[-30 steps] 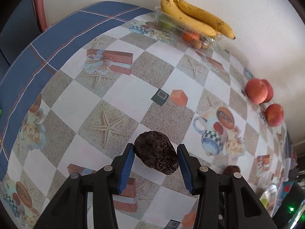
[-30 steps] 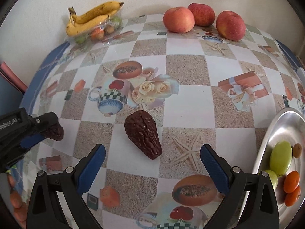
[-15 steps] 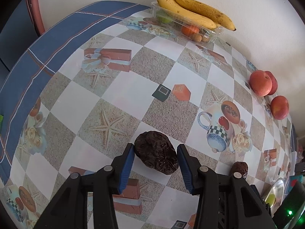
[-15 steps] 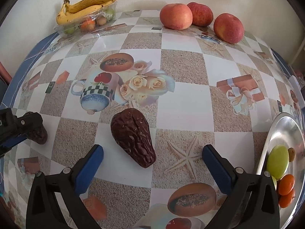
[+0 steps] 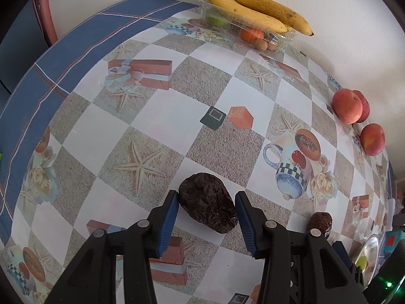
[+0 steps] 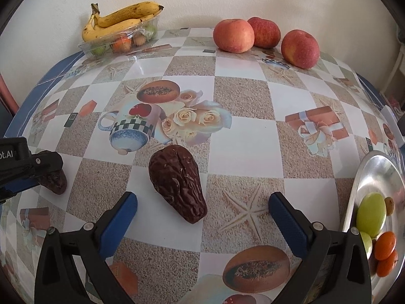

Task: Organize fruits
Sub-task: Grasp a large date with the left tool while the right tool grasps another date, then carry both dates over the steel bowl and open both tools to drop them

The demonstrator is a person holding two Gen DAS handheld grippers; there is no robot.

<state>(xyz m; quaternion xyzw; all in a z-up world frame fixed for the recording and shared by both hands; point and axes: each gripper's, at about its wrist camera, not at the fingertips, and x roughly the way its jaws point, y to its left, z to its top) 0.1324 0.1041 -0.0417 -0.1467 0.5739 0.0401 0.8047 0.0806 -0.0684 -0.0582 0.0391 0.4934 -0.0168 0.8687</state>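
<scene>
In the left wrist view, a wrinkled dark date [image 5: 208, 202] is clasped between the narrowed pads of the left claw [image 5: 207, 216], over the patterned worktop [image 5: 157, 131]. In the right wrist view, a second date [image 6: 177, 185] is seen lying on the worktop ahead of the right claw [image 6: 202, 215], spread wide and empty

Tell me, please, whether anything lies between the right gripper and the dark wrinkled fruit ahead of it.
Nothing visible does. The right gripper is open, the dark wrinkled fruit lying ahead on bare tablecloth. The left gripper, closed on the other fruit, is off to the side.
</scene>
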